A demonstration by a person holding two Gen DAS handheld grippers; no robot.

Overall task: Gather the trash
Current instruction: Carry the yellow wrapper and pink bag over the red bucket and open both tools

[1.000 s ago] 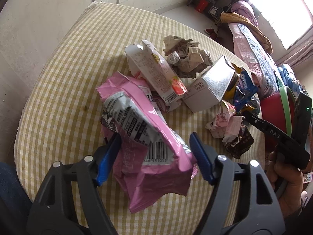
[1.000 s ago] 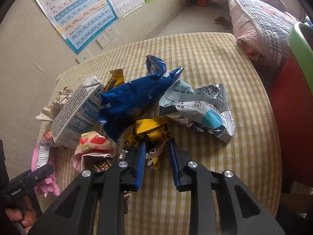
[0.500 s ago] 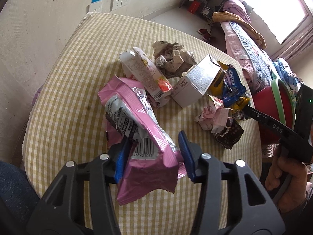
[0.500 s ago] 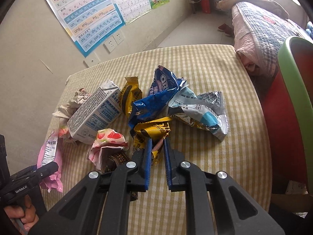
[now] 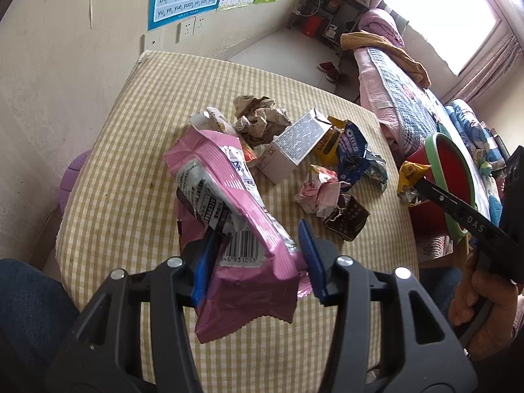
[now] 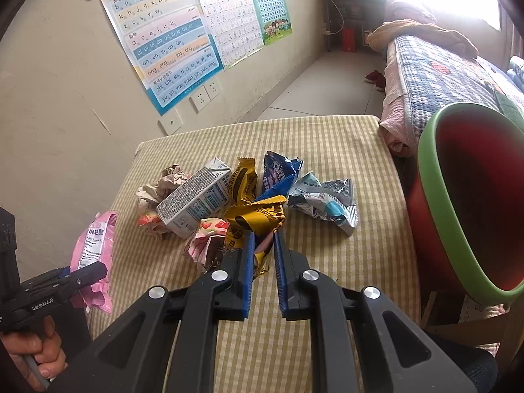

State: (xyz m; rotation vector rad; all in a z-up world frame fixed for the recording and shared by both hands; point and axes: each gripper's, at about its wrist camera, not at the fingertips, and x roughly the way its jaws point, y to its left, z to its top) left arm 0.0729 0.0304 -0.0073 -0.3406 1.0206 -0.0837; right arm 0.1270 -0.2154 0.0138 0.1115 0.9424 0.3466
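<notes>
— Left gripper (image 5: 258, 255) is clamped on the pink wrapper (image 5: 229, 203); my right gripper (image 6: 263, 252) pinches a yellow wrapper (image 6: 258, 216).

— Much left?

— Most: carton (image 6: 193, 199), blue packets and crumpled paper litter the checked tablecloth (image 6: 327, 144) (red bin (image 6: 471, 196) waits beside). Beyond: bed, wall charts.

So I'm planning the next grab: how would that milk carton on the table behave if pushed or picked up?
The milk carton lies on its side with flat faces, so it should slide, not roll. Its edges look crisp, so probably stiff enough to clamp. If empty, likely light, and may crush somewhat.
</notes>
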